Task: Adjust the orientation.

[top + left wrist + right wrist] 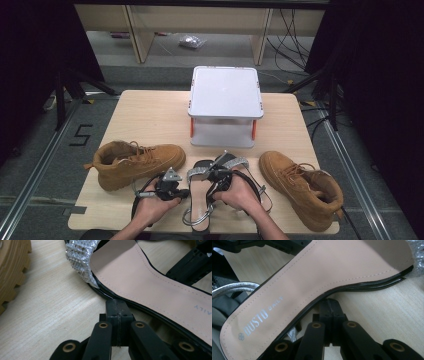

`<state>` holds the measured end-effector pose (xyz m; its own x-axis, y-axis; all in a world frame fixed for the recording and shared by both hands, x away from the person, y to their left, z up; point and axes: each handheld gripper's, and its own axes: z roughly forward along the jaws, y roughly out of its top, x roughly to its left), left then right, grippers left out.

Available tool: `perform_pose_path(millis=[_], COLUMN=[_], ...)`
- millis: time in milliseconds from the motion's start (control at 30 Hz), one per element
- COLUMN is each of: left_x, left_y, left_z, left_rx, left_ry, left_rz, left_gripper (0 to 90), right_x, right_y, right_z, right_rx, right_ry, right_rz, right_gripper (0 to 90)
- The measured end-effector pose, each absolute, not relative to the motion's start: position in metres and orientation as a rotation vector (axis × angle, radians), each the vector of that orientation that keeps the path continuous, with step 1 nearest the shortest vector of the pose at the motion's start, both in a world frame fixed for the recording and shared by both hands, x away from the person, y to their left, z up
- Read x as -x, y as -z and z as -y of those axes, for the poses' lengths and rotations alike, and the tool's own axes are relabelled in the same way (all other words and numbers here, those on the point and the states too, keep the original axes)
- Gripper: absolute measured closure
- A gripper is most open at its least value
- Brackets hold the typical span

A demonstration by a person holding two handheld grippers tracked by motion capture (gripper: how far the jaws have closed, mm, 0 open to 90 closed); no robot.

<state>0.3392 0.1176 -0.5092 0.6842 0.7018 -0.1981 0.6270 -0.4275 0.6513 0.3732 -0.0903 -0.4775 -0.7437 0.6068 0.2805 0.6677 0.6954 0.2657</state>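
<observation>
A sandal (pixel 199 200) with a pink insole, black sole edge and silver glitter strap lies at the table's front middle between my two hands. My left gripper (pixel 185 192) is shut, its tips (pixel 117 308) right against the black edge of the sandal (pixel 140 282), below the glitter strap (pixel 81 261). My right gripper (pixel 213 187) is shut too, its tips (pixel 329 307) close under the sole edge of the sandal (pixel 312 282) on the opposite side. A second sandal (pixel 234 163) lies partly under my right hand.
A tan boot (pixel 135 162) lies on its side to the left, its ridged sole (pixel 12 267) close to my left gripper. Another tan boot (pixel 302 187) lies at the right. A white raised stand (pixel 225 95) occupies the back middle of the wooden table (pixel 150 117).
</observation>
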Motion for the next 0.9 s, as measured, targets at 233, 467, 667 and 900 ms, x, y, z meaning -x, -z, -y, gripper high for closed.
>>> perform_pose_path(millis=[233, 467, 667, 900], left_x=[-0.337, -0.326, -0.319, -0.319], left_y=[0.506, 0.484, 0.468, 0.457], left_z=[-0.12, -0.133, -0.134, -0.119], left_rx=[-2.162, -2.111, -2.018, -2.002], left_ry=[-0.157, -0.268, -0.287, -0.245], left_rz=[-1.008, -0.993, -1.006, -1.006], left_gripper=[87.2, 72.0, 46.4, 37.4], right_x=[-0.371, -0.367, -0.354, -0.35], right_y=[0.478, 0.463, 0.443, 0.443], right_z=[0.089, 0.108, 0.14, 0.159], right_rx=[1.075, 1.164, 1.372, 1.503], right_ry=[0.566, 0.701, 0.904, 1.019], right_rz=[2.715, 2.76, 2.689, 2.663], right_gripper=[89.4, 79.0, 65.9, 57.6])
